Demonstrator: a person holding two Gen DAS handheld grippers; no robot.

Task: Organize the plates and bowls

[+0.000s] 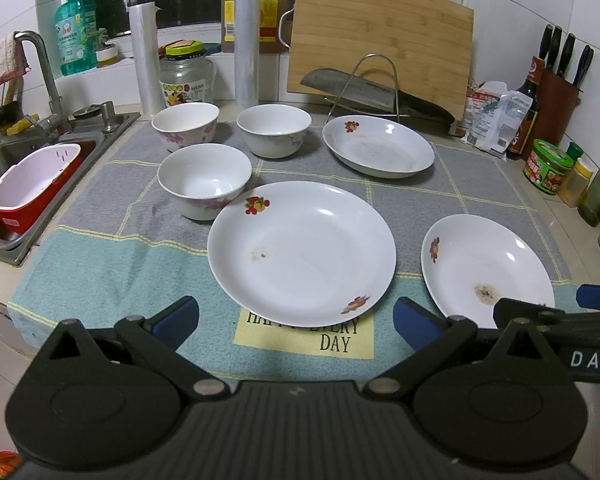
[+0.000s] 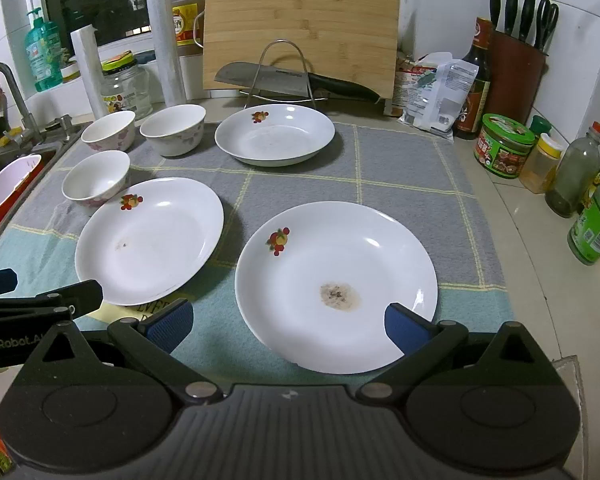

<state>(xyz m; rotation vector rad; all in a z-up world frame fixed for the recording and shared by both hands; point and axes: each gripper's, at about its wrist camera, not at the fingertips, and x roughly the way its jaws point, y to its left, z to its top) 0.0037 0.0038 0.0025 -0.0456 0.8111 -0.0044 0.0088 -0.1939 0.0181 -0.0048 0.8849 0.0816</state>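
A: Where do the plates and bowls sit?

B: All on the checked cloth spread over the table. The middle plate lies nearest the left hand-held gripper, the stained plate nearest the right hand-held gripper, and the far plate sits at the back, just in front of the cleaver on its wire rack.

A: And the bowls?

B: Three on the left side. The near bowl sits just beside the middle plate's rim; whether they touch I cannot tell. The pink-flowered bowl and the grey-patterned bowl stand behind it, side by side, apart.

A: Are the grippers holding anything?

B: No. Both have their jaws spread wide with nothing between them. The left hovers over the middle plate's near edge, the right over the stained plate's near rim.

A: What's beyond the cloth?

B: A sink on the left, a cutting board leaning at the back.
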